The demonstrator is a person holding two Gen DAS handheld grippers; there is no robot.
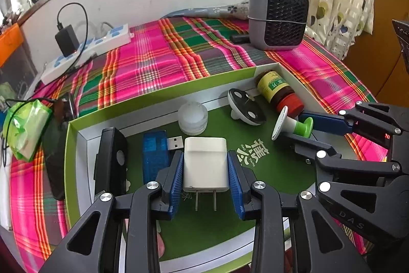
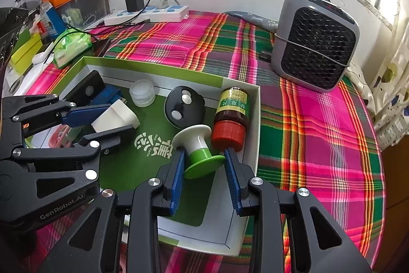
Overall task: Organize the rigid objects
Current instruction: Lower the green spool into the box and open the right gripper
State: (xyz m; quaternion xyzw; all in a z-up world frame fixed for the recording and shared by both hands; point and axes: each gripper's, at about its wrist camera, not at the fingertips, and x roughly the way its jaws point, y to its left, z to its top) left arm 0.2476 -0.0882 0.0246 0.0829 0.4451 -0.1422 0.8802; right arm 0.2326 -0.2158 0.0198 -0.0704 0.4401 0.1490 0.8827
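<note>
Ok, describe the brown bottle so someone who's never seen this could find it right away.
Look in the green-lined box on the plaid cloth. The brown bottle lies on its side against the box's right wall, next to the green and white spool. Nothing else there has its red cap and yellow-green label.

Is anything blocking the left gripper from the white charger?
Nothing visible. The white charger already sits between the left gripper's blue jaws inside the box, prongs toward the camera; the blue USB stick lies just outside the left jaw.
</note>
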